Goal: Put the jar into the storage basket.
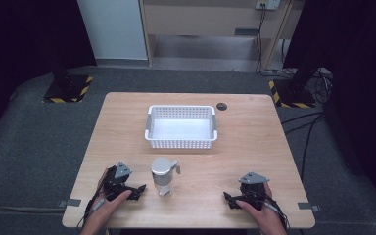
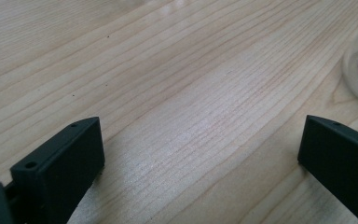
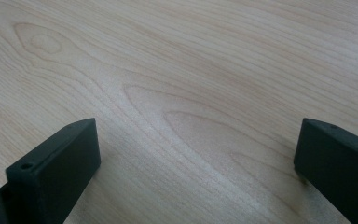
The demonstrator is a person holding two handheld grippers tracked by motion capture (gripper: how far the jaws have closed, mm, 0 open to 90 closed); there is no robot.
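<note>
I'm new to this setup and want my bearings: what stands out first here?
A white basket sits mid-table, toward the far side. Nearer the person stands a clear lidded jar, just right of the left gripper, whose jaws stand open; the right gripper rests open near the front right edge.

Past your claws, white basket (image 1: pixel 181 127) mid-table (image 1: pixel 254 147), dark round hole (image 1: pixel 222 106) just beyond its right corner, wooden cabinet (image 1: pixel 210 19) far behind.

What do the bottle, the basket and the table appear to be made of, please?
Bottle: probably clear plastic or glass, since the table shows through it, with a matte grey lid. Basket: white plastic, judging by its moulded lattice walls. Table: pale wood or wood-look laminate, with visible grain and a soft sheen.
</note>
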